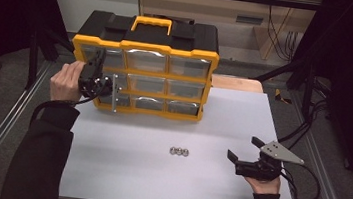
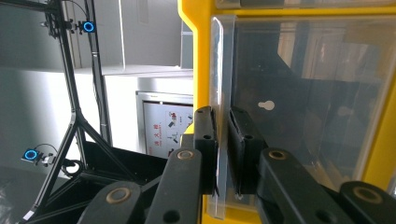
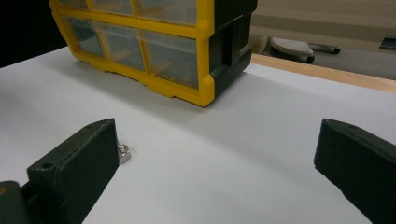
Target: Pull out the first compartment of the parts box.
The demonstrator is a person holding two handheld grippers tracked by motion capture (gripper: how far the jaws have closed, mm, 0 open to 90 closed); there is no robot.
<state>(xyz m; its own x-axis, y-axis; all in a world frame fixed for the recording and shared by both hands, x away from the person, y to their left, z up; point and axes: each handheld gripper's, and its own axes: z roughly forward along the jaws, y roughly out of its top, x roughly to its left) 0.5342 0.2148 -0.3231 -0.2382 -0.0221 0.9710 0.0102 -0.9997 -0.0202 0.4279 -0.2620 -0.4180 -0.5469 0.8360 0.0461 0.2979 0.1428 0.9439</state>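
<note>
A: Left tool (image 2: 223, 154) clamped on clear drawer (image 2: 219, 116) lip, top-left of organizer (image 1: 143, 70) near desk (image 1: 119, 183) back edge. Right tool (image 1: 244, 155) wide open, empty, near right front corner.

B: Pull straight out, level, no twisting; thin lip probably slips off pads otherwise. Brace organizer if sliding.

A: Three nuts (image 1: 178, 151) mid-desk, well apart from organizer. Likely next for right tool.
</note>
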